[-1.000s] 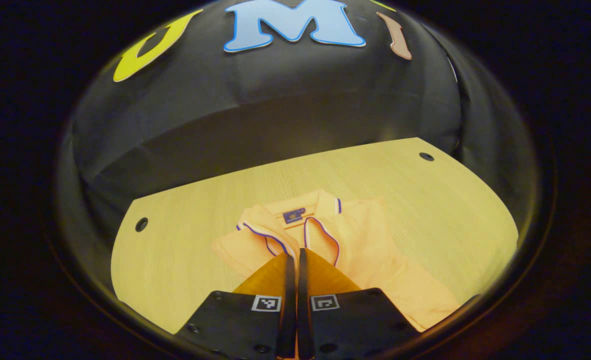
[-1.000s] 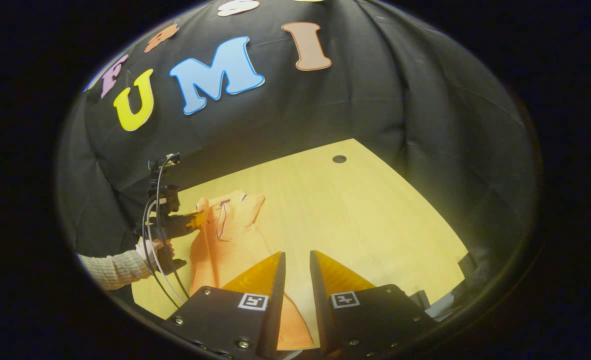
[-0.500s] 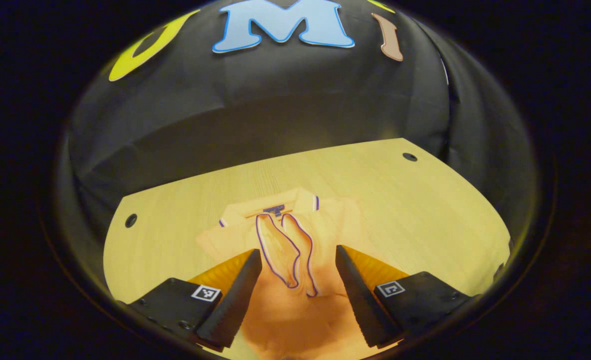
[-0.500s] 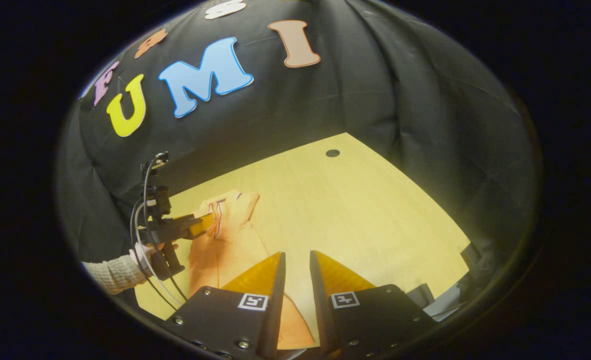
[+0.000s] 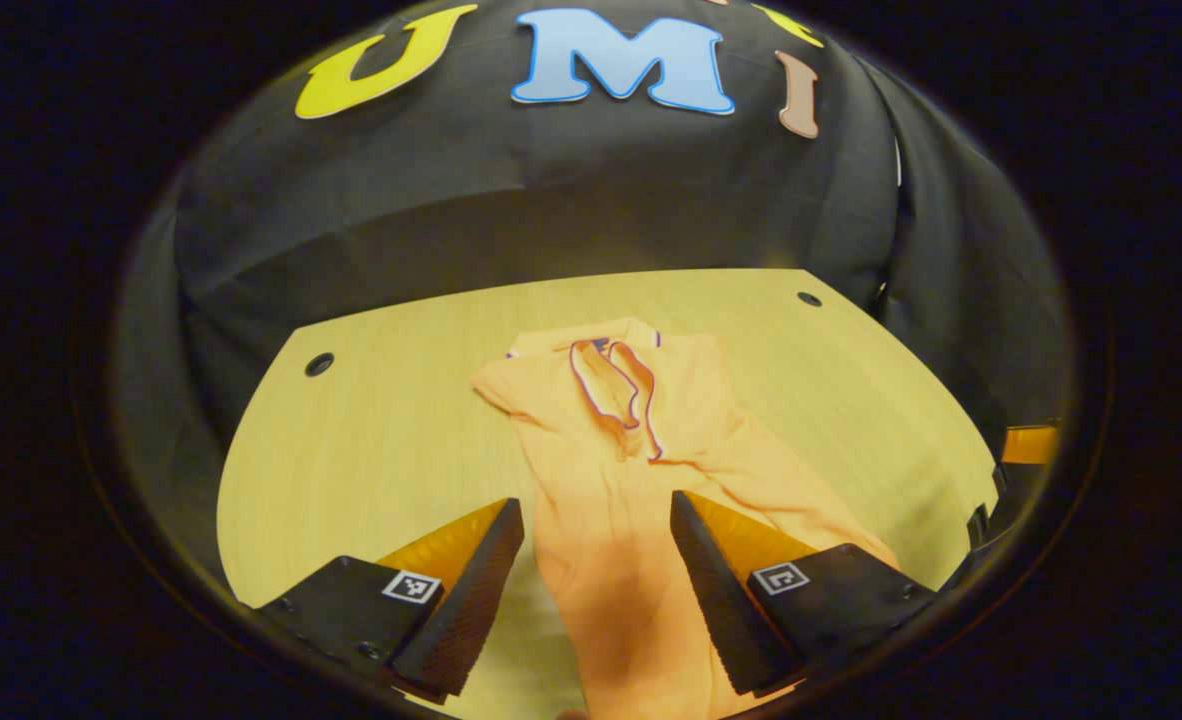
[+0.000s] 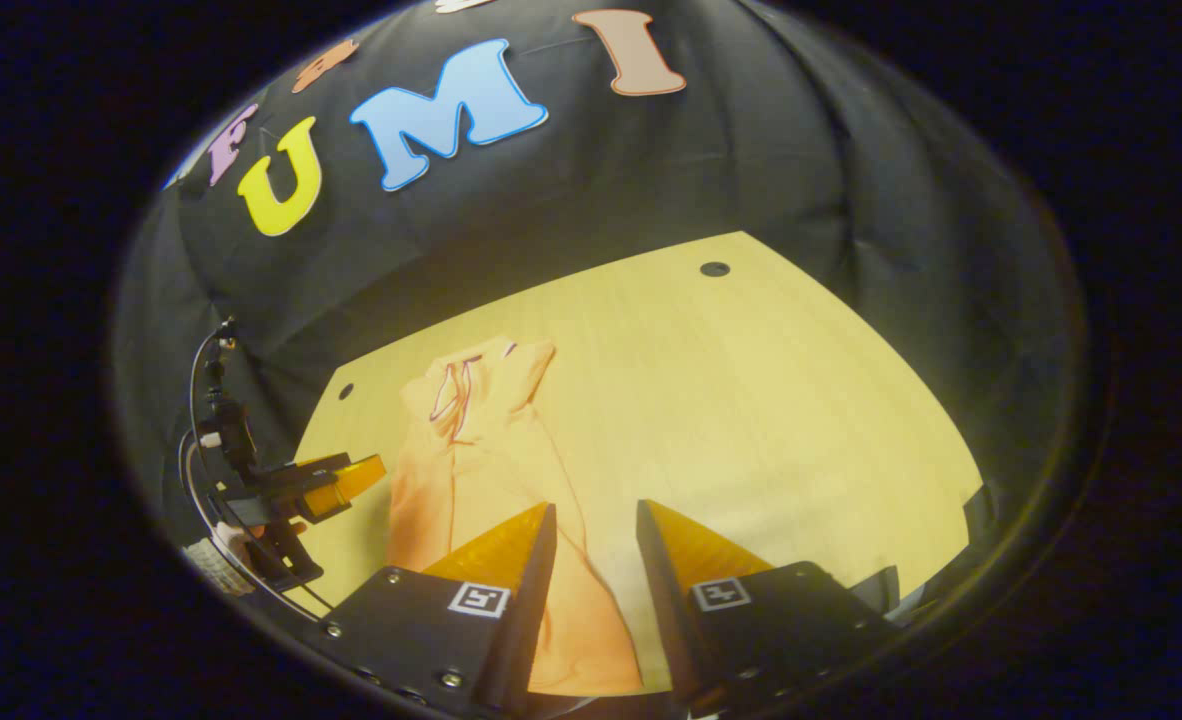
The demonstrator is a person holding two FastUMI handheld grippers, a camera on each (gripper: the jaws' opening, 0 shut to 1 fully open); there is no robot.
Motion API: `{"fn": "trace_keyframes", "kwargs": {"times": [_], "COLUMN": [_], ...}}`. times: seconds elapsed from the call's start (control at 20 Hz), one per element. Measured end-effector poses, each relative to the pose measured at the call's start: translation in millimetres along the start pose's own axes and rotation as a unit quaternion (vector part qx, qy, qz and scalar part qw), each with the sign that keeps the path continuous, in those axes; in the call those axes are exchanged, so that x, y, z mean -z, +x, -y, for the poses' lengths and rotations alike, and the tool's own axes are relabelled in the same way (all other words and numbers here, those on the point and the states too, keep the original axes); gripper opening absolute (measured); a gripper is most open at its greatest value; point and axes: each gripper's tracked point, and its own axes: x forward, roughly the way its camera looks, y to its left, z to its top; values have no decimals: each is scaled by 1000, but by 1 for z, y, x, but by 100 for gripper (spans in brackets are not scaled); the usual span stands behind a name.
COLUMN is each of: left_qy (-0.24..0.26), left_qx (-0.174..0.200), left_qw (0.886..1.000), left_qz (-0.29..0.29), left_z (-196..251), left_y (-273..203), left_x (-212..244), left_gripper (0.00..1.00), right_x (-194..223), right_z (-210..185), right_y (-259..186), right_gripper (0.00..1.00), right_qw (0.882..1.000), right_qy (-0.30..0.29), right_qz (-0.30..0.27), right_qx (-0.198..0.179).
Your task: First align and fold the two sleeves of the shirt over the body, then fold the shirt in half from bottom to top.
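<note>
An orange polo shirt (image 5: 601, 450) lies lengthwise on the wooden table (image 5: 371, 450), collar at the far end. Both sleeves are folded over the body, and their purple-trimmed cuffs (image 5: 613, 388) lie side by side just below the collar. My left gripper (image 5: 593, 505) hovers open over the shirt's lower body, one finger on each side of it, with nothing held. In the right gripper view the shirt (image 6: 471, 450) runs from the far left down between my right gripper's (image 6: 594, 508) fingers, which stand apart above the fabric near the hem. The left gripper (image 6: 336, 478) sits beside the shirt's left edge.
The table (image 6: 751, 400) has small round holes near its far corners (image 5: 319, 364) (image 6: 715, 269). Black cloth walls close in behind and to both sides. A hand (image 6: 213, 562) holds the left gripper at the table's left edge. The right gripper (image 5: 1029, 445) peeks in at the right.
My left gripper opened, let go of the sleeve cuff near the collar, and drew back toward the shirt's lower half. My right gripper's fingers have spread a little wider.
</note>
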Motion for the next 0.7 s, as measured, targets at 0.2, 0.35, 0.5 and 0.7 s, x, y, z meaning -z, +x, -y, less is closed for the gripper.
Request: {"fn": "trace_keyframes", "kwargs": {"times": [0.2,0.35,0.5,0.7], "left_qy": [-60,-96,-103,-105], "left_qx": [-11,-28,-38,-23], "left_qw": [998,994,992,987], "left_qz": [-20,-38,-64,-121], "left_z": [-17,-29,-33,-18], "left_y": [-35,-60,-78,-95], "left_x": [39,74,107,156], "left_gripper": [94,94,95,96], "right_x": [15,40,63,113], "right_z": [-10,-15,-16,-11], "right_y": [12,25,35,36], "right_gripper": [72,91,93,93], "right_qw": [999,996,991,975], "right_qy": [-18,-32,-43,-54], "right_qz": [-35,-79,-126,-216], "right_qx": [-17,-18,-8,18]}}
